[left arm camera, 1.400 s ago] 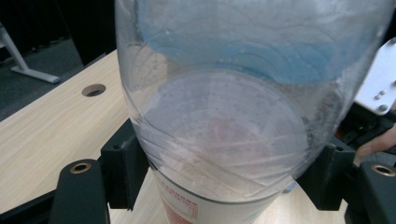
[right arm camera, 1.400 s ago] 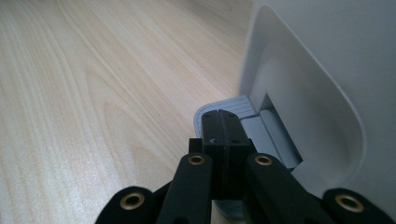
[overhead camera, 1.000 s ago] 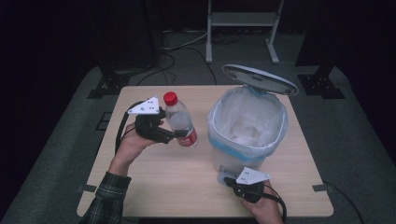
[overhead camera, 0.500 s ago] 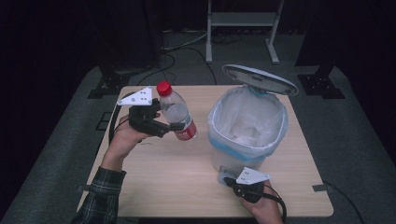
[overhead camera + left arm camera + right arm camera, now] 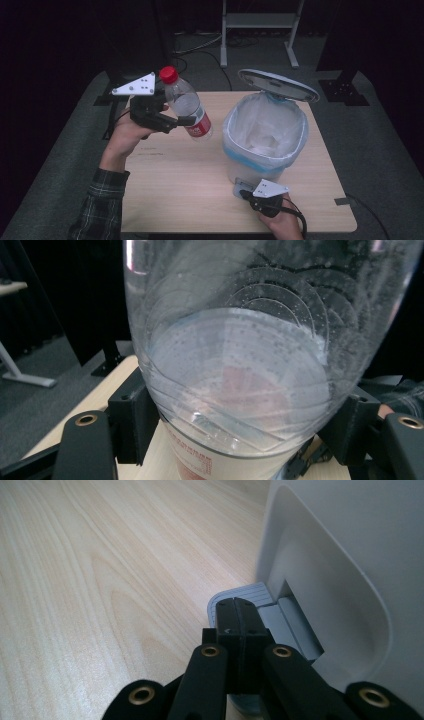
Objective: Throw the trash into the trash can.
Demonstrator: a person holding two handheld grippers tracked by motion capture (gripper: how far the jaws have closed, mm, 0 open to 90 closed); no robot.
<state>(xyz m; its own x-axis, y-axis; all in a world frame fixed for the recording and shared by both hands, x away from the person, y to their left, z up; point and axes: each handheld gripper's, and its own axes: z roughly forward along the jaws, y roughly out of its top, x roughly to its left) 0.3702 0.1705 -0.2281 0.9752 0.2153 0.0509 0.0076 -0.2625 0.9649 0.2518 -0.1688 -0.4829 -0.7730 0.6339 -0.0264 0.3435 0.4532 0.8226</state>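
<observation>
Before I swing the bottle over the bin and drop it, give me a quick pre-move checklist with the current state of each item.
1. Left gripper clamped on the bottle: ok, jaws bear on both sides in the left gripper view.
2. Bottle off the table: ok, held tilted in the air.
3. Red cap on: ok.
4. Bin lid up: ok, bin mouth open, liner showing.
5. Right gripper on the pedal: ok, shut jaws rest on it.
6. Bottle over the bin mouth: not ok, it hangs to the bin's left.
</observation>
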